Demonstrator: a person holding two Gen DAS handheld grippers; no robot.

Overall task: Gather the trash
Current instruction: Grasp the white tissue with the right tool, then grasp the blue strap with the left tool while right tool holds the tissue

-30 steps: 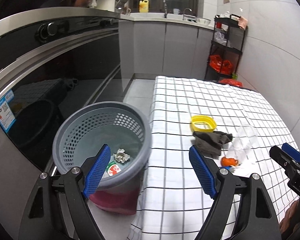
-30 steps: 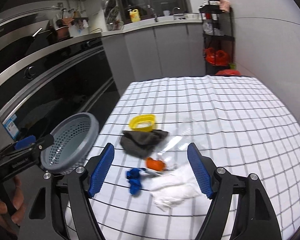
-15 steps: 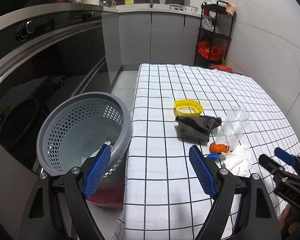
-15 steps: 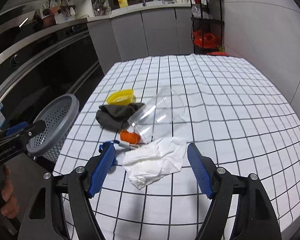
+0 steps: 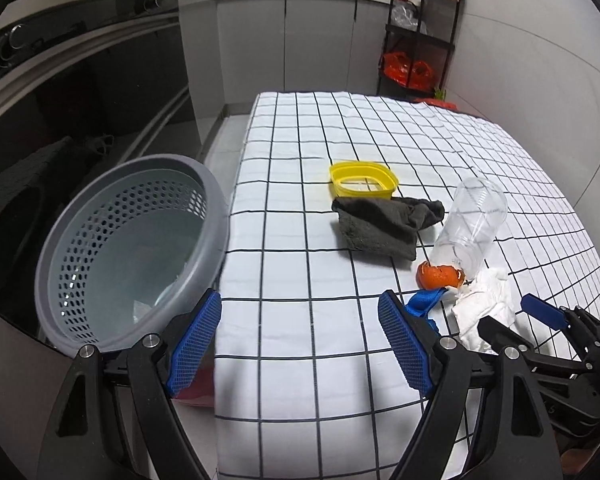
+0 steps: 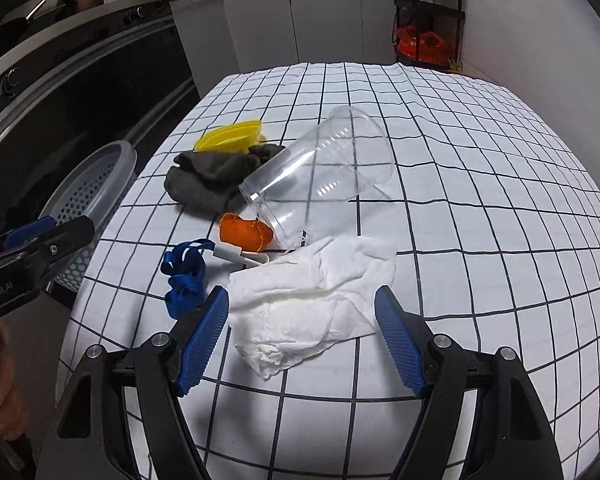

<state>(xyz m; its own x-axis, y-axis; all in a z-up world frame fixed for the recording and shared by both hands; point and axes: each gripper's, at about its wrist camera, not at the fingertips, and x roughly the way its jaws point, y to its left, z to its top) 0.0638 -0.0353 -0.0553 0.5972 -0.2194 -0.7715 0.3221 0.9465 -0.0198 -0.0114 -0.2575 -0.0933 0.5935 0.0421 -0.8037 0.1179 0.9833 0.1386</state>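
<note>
White tissue (image 6: 312, 300) sits btwn right gripper (image 6: 302, 340) jaws, both claws wide open, holding nothing.

Near→far: tissue on checked tablecloth (image 6: 480, 208), blue lanyard (image 6: 184, 276) just left, orange peel (image 6: 244, 232) + tipped clear cup (image 6: 320, 176) touching behind, grey cloth (image 6: 212, 180), yellow lid (image 6: 230, 138). Left gripper (image 5: 300, 340) empty by table edge, grey bin (image 5: 132, 248) beside it. Risk: thin tissue slips or snags cup/lanyard on close, rolling cup off.

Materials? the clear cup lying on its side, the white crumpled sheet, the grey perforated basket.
Clear cup: thin glossy plastic by the look; the tablecloth grid shows through it. White crumpled sheet: probably soft matte tissue paper; it holds creases. Grey perforated basket: matte moulded plastic, with regular punched holes.
</note>
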